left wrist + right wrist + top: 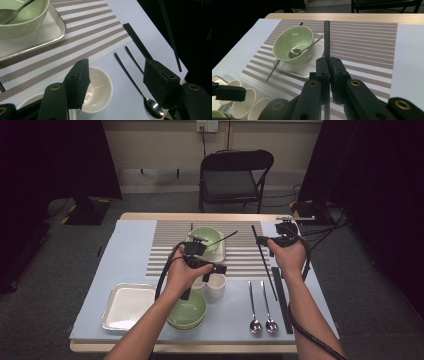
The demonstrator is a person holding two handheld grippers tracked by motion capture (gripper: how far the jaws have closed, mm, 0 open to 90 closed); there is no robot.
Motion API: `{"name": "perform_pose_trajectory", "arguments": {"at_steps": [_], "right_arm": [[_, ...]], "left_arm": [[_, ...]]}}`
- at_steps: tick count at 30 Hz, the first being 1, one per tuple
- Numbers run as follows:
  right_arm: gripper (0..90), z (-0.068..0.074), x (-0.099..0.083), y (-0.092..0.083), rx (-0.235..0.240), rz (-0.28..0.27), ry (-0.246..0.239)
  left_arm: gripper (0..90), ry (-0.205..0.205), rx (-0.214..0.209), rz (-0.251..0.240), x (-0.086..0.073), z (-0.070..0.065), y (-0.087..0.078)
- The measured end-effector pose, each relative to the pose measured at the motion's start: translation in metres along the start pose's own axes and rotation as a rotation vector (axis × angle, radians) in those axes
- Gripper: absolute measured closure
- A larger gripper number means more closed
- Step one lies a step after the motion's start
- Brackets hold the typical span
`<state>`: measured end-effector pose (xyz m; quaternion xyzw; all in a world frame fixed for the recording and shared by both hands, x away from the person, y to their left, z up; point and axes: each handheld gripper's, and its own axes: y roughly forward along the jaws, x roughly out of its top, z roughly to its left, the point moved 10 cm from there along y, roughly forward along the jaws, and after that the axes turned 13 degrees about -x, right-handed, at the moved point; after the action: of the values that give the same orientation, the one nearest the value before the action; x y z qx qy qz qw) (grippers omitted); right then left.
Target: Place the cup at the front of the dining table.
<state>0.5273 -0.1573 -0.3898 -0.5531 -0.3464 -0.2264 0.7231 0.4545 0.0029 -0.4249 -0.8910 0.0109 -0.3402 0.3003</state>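
Nearest the person, at six o'clock on the desk (100,270), a green bowl (187,312) sat beside an empty metal tray (127,306), with two spoons (262,307) lying at about five o'clock. Just beyond the bowl stood the white cups (215,287), and the left tool (115,82) hovered above one of them (97,88), its jaws spread and grasping nothing, the cup's rim showing between the pads. Further out at three o'clock, the right tool (329,72) was clenched on a single black chopstick (326,40), which stood up between the pressed pads and, in the high view, slanted back over the striped placemat (240,255); more black chopsticks (281,295) lay flat at four o'clock. Farthest, toward twelve o'clock, a second green bowl (293,46) holding a spoon rested on a small tray (302,68). The step in hand looked like carrying the chopstick toward that far setting. To do it well, the grip probably needed to remain firm and near the stick's middle so it would not pivot, the travel kept low and level, and the tip steered clear of the bowl's rim. The free tool was best kept off the cups.
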Motion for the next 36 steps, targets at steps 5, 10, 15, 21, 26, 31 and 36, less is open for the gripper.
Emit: {"name": "perform_pose_trajectory", "arguments": {"at_steps": [5,10,15,21,26,31,36], "right_arm": [[86.5,0.005,0.003,-0.001,0.007,-0.005,-0.004],[86.5,0.010,0.006,-0.001,0.016,-0.010,-0.004],[86.5,0.015,0.007,0.000,0.021,-0.012,-0.005],[86.5,0.022,0.010,0.000,0.031,-0.016,-0.007],[86.5,0.027,0.010,0.000,0.049,-0.019,0.009],[86.5,0.032,0.012,0.001,0.051,-0.022,0.004],[86.5,0.037,0.016,-0.001,0.053,-0.031,0.001]], "left_arm": [[37.8,0.004,-0.010,0.004,0.000,-0.004,0.005],[37.9,0.010,-0.017,0.013,-0.002,-0.008,0.011],[37.9,0.009,-0.019,0.014,-0.002,-0.010,0.015],[37.9,0.015,-0.028,0.024,-0.003,-0.015,0.020],[38.1,0.019,-0.038,0.025,-0.004,-0.018,0.024],[38.1,0.019,-0.046,0.024,-0.005,-0.022,0.027],[38.1,0.023,-0.054,0.029,-0.006,-0.025,0.031]]}}
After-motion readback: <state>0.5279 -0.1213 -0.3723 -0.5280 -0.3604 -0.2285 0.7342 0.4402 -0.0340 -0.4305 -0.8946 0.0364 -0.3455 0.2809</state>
